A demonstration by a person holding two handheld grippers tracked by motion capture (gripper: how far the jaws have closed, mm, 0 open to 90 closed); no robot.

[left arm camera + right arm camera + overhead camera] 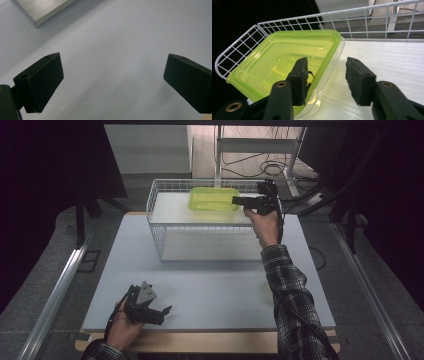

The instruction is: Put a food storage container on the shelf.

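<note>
Translucent lime-green plastic container (pixel 287 67) sits inside white wire basket (pixel 155 202) at upper centre; right gripper (pixel 327 80) open astride its rim, release apparently complete, withdrawal outstanding; left gripper (pixel 112 82) open, idle.

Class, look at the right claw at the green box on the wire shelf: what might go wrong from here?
1. The right claw is open across the green box rim; one jaw inside, one outside. Closing on that thin wall might slip or tilt it.
2. The box sits near the wire shelf corner rail, so lifting could snag there.
</note>
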